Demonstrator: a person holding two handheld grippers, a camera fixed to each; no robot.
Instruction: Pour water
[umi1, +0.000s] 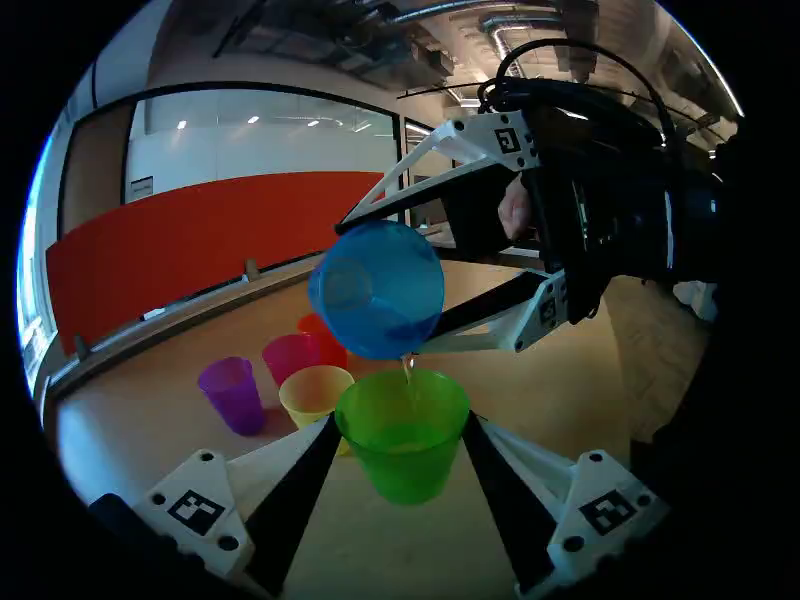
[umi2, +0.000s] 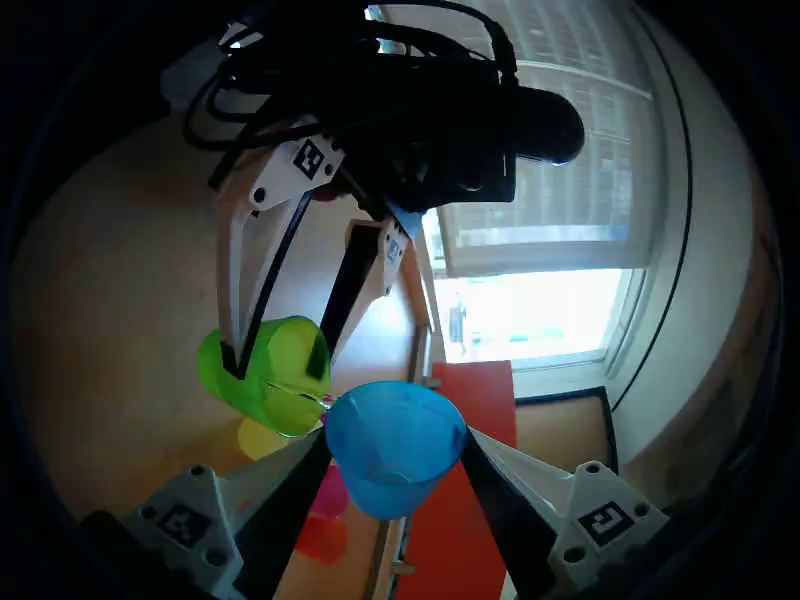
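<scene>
Left gripper (umi1: 400, 425) had white fingers (umi1: 262, 466), black inner pads (umi1: 300, 490), square black-and-white fiducial tags (umi1: 195, 510), dark screws (umi1: 228, 543), right gripper (umi1: 382, 287) matched, carried black camera housing (umi1: 610, 200), looped black cables (umi1: 505, 92) on top

Looked across a pale wooden desk (umi1: 600, 400) toward a red panel (umi1: 200, 240) under a glass wall (umi1: 250, 140). Had bare ducts (umi1: 500, 35) overhead. Took daylight through a window (umi2: 530, 310) below blinds (umi2: 590, 150).
</scene>
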